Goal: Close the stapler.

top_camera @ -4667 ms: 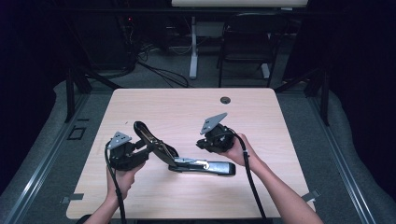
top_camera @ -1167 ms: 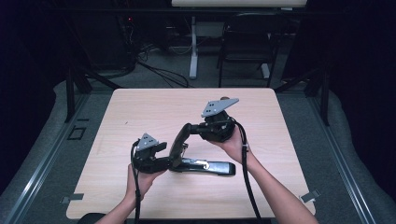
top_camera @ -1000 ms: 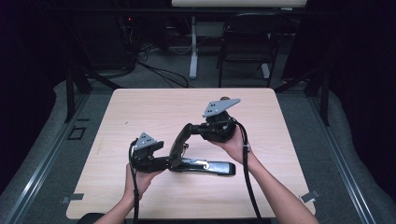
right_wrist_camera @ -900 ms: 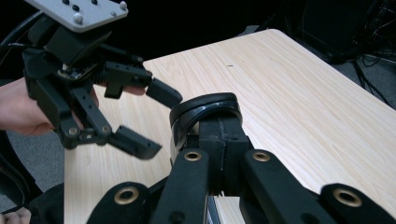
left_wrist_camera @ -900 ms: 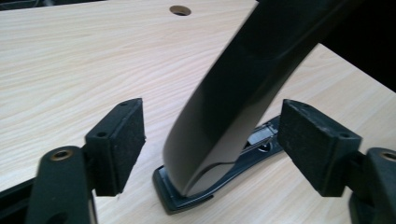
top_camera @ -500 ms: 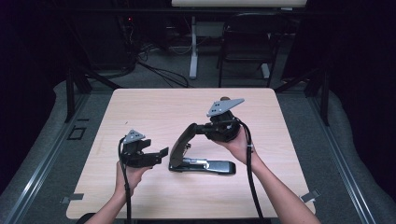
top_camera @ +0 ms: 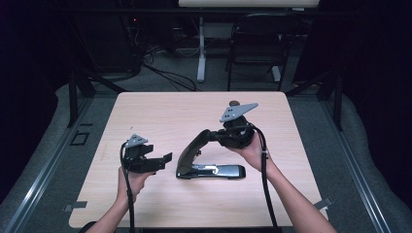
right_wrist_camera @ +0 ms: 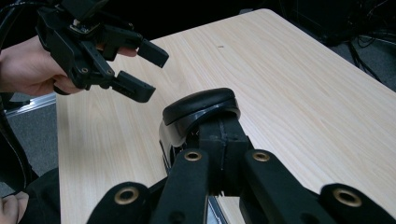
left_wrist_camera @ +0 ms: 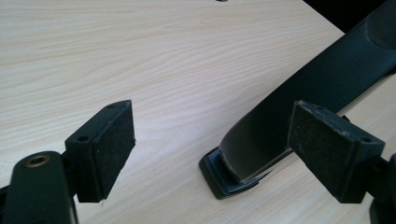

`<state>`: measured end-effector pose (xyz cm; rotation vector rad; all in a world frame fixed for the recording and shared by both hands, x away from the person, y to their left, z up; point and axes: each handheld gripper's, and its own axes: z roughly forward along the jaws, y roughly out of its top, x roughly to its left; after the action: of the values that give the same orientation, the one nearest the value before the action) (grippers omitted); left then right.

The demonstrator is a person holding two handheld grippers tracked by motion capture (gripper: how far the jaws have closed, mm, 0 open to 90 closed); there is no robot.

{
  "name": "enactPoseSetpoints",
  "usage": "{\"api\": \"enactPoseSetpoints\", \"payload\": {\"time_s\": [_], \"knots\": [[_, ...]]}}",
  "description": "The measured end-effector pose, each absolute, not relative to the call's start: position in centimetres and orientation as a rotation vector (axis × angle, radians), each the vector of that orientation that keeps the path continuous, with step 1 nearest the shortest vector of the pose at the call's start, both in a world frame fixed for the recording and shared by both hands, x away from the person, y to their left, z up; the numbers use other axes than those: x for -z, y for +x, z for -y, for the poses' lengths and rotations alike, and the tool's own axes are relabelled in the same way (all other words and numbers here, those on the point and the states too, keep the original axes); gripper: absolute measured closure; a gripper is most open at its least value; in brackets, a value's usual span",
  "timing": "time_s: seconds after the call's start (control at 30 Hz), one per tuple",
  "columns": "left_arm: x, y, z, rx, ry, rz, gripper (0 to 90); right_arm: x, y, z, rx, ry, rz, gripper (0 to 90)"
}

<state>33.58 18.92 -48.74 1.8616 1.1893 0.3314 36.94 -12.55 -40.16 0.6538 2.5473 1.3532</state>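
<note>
A big black stapler lies mid-table with its base flat and its top arm swung up. My right gripper is shut on the raised front end of that arm, its jaws clamped under the rounded cap. My left gripper hovers open a short way left of the stapler's hinge end, touching nothing. Its jaws have just been opening. In the left gripper view, the bare pads stand wide, with the hinge end ahead and the arm rising to the right. The left gripper also appears in the right gripper view.
A small dark round thing sits near the table's far edge. The light wooden table has bare room at left and behind the stapler. Chair and desk legs stand on the floor beyond it.
My left gripper has let go of the stapler's hinge end, opened, and drawn back to the left. The right gripper holds the arm up, a little higher than before.
</note>
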Motion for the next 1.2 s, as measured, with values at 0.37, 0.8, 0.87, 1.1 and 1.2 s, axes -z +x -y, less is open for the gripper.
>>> {"api": "enactPoseSetpoints", "payload": {"time_s": [0.37, 0.8, 0.87, 1.1, 1.2], "knots": [[49.0, 34.1, -20.1, -0.333, 1.839, -1.238, 12.0, 40.6, 36.7, 13.6, -1.328, 0.685, -2.555, 90.0], [49.3, 34.5, -20.2, -0.319, 1.865, -1.245, 9.8, 42.4, 36.6, 15.6, -1.264, 0.772, -2.575, 90.0], [49.4, 34.5, -20.2, -0.320, 1.866, -1.249, 9.8, 42.6, 36.6, 15.7, -1.254, 0.784, -2.578, 90.0], [49.4, 34.5, -20.2, -0.306, 1.878, -1.240, 9.8, 43.3, 36.7, 16.0, -1.220, 0.810, -2.591, 90.0], [49.4, 34.5, -20.2, -0.308, 1.876, -1.241, 9.8, 43.6, 36.8, 16.4, -1.203, 0.829, -2.594, 90.0]]}}
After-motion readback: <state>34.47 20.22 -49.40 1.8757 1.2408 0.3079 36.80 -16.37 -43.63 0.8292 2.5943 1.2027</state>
